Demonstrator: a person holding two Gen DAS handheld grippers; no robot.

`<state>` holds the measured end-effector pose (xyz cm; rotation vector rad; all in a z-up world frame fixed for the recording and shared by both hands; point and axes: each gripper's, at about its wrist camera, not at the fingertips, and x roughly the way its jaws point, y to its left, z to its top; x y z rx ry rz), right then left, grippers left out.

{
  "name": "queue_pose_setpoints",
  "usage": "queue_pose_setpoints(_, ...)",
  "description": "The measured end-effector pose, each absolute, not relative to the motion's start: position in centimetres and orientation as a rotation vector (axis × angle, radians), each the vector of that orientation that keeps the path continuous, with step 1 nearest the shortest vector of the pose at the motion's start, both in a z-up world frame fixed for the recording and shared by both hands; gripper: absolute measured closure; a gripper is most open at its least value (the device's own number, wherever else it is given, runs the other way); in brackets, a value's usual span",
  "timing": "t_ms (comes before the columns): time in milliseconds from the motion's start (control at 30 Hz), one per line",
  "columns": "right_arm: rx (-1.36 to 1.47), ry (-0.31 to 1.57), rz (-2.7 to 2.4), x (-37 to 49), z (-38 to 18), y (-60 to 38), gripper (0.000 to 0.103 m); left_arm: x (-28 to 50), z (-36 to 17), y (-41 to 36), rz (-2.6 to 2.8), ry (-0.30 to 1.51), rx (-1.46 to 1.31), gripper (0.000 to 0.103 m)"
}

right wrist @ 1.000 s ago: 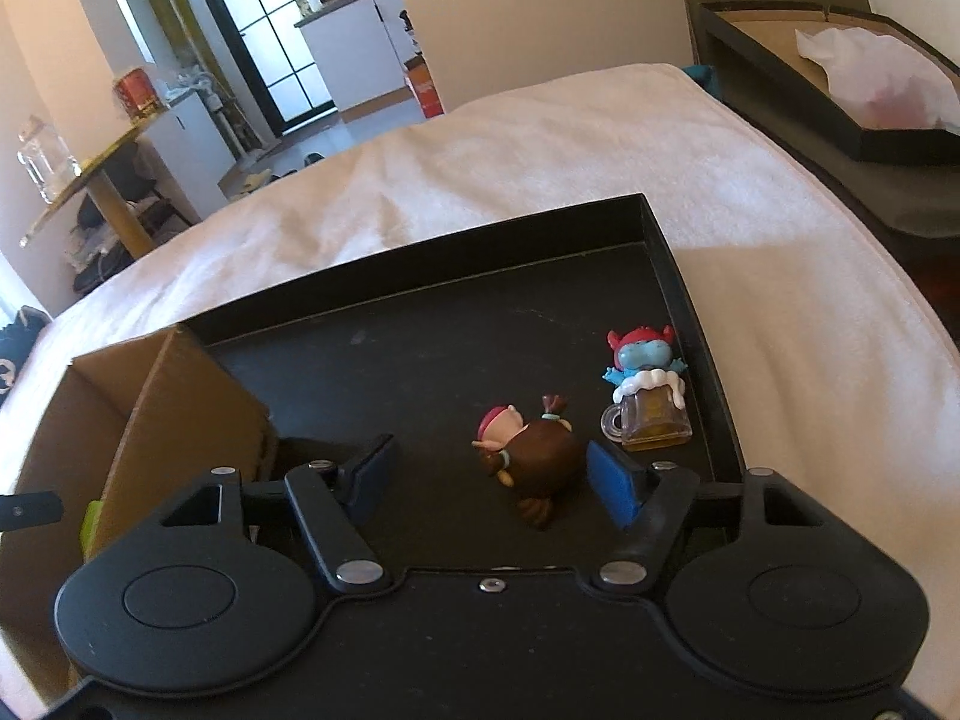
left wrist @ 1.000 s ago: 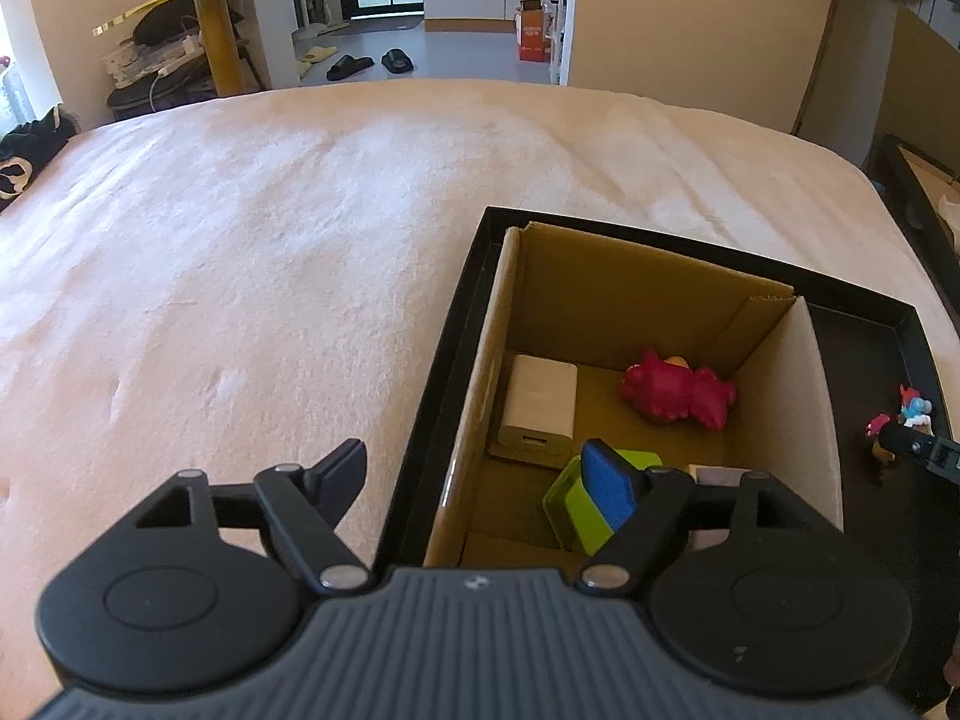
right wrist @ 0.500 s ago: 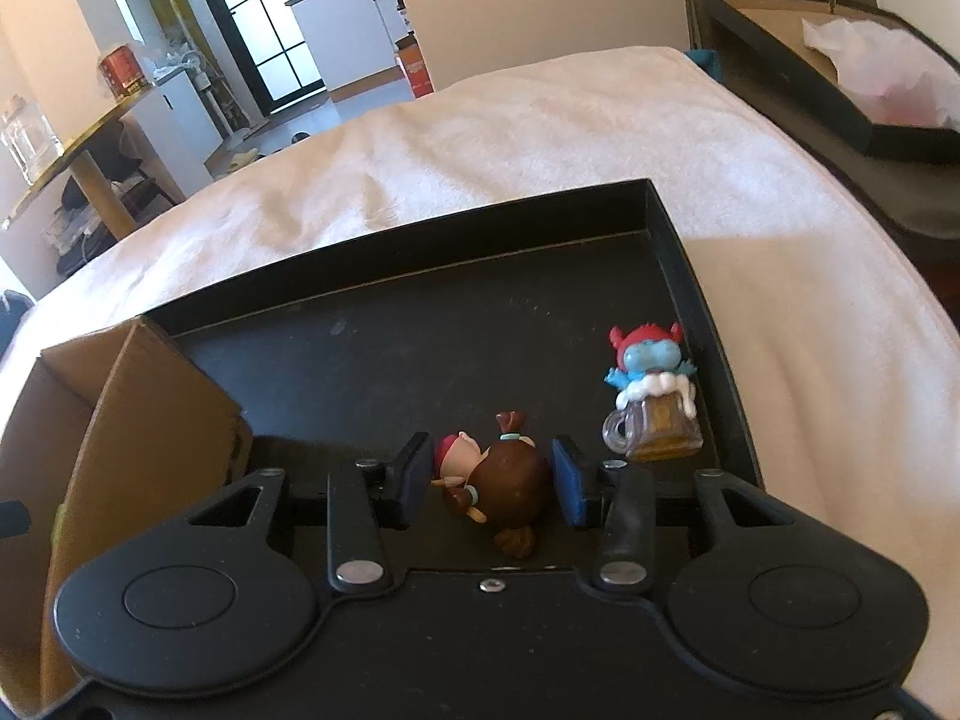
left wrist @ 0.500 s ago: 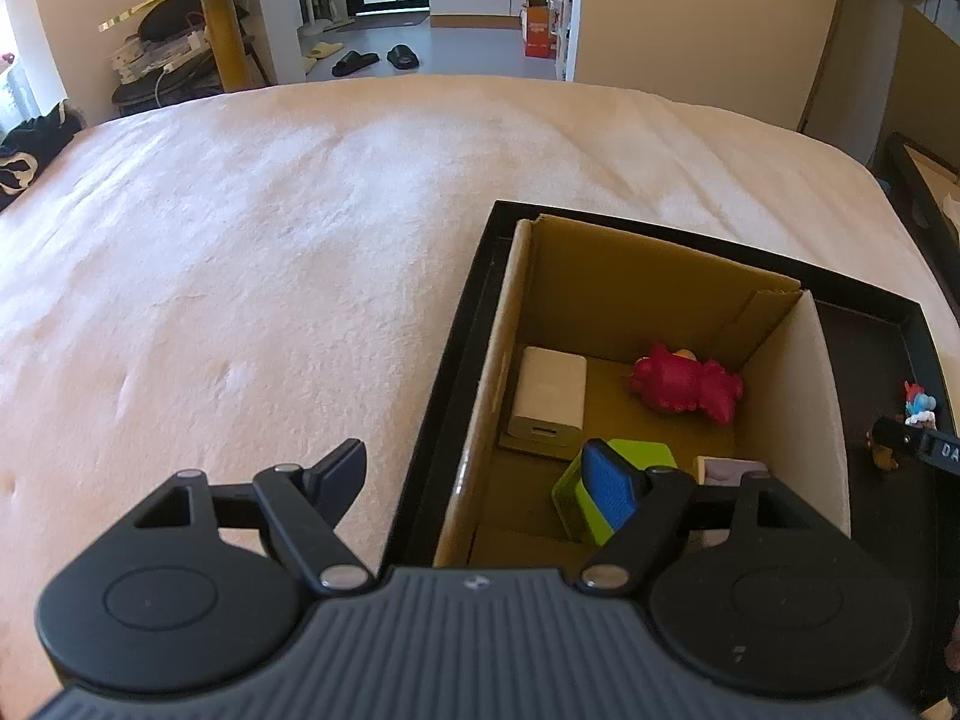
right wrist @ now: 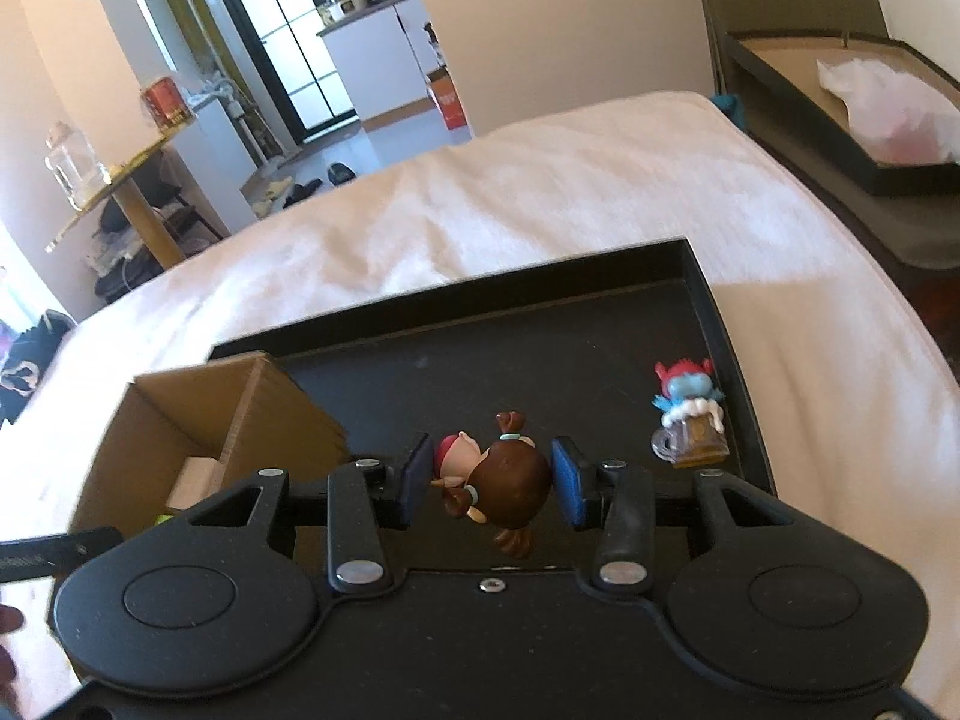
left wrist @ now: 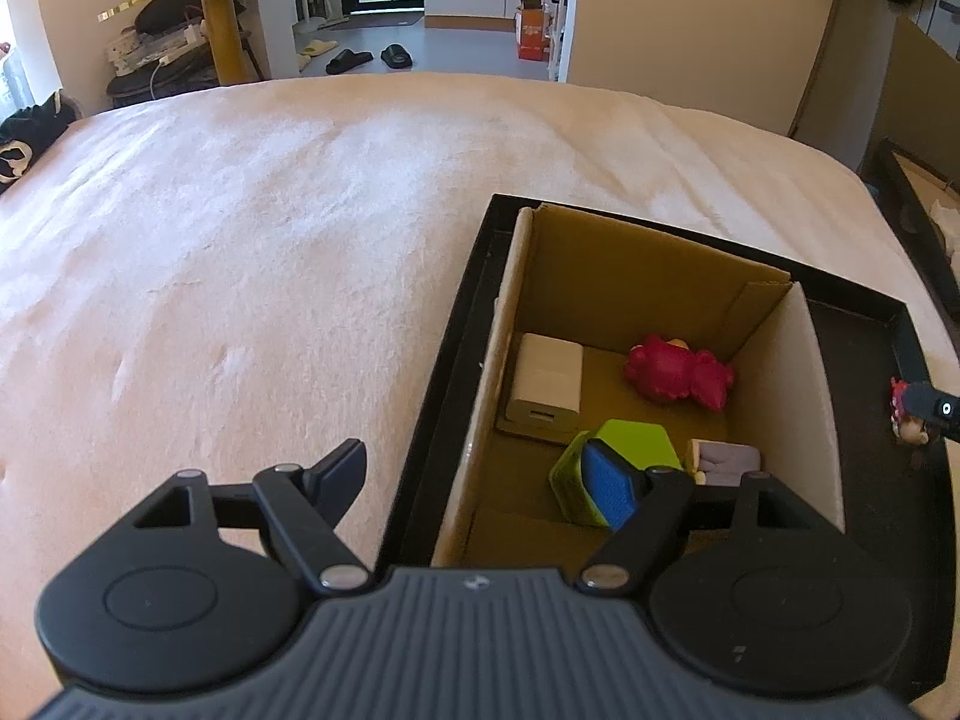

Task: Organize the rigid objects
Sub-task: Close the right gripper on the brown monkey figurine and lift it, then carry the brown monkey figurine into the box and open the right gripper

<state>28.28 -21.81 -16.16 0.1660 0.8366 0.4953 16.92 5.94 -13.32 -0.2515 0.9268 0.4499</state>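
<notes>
My right gripper (right wrist: 492, 483) is shut on a small brown-haired figurine (right wrist: 501, 483) and holds it above the black tray (right wrist: 540, 324). A blue figurine on a beer mug (right wrist: 690, 420) stands at the tray's right side. A cardboard box (left wrist: 648, 276) sits in the tray's left part and holds a white charger (left wrist: 549, 384), a red figure (left wrist: 678, 372), a green block (left wrist: 624, 450) and a pale purple item (left wrist: 726, 459). My left gripper (left wrist: 480, 483) is open and empty, straddling the box's left wall. The box also shows in the right wrist view (right wrist: 198, 420).
The tray lies on a bed with a pale fleece cover (left wrist: 240, 240). A second black tray with a white bag (right wrist: 882, 114) stands beyond the bed's right edge. A yellow round table (left wrist: 216, 6) and slippers (left wrist: 366, 57) are on the floor behind.
My right gripper closed on the brown-haired figurine and lifted it off the tray toward the box. My left gripper stayed open and drifted slightly back.
</notes>
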Motion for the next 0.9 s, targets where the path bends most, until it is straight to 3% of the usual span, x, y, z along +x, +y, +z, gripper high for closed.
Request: queue_pose_setpoints(900, 0.137, 0.766, 0.624, 25.2, -10.5, -15.1, 0.061, 15.4, -13.7, 6.3, 0.390, 0.897, -0.322, 0.032)
